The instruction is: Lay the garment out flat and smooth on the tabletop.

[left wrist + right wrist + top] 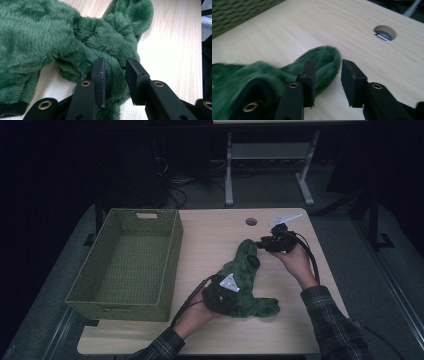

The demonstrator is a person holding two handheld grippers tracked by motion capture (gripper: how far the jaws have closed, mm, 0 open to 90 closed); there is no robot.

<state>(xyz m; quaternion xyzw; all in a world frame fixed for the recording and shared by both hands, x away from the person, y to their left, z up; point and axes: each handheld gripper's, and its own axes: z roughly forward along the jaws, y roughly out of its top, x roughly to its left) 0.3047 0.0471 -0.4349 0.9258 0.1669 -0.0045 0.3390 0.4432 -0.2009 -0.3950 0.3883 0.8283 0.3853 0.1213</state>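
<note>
Green fleece (245, 280) x1 (crumpled), 2 grippers, left gripper (115, 75) straddling it

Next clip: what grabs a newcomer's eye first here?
A fuzzy green garment sprawls mid-table, the left hand-held gripper straddling a fold of its pile with jaws apart. The right hand-held gripper stands open at its far tip, and an empty green woven basket sits at the table's left.

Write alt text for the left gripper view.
The left claw straddles a fold of a fuzzy green garment lying on a pale wooden table, with fabric between its two black jaws, which stand slightly apart.
</note>
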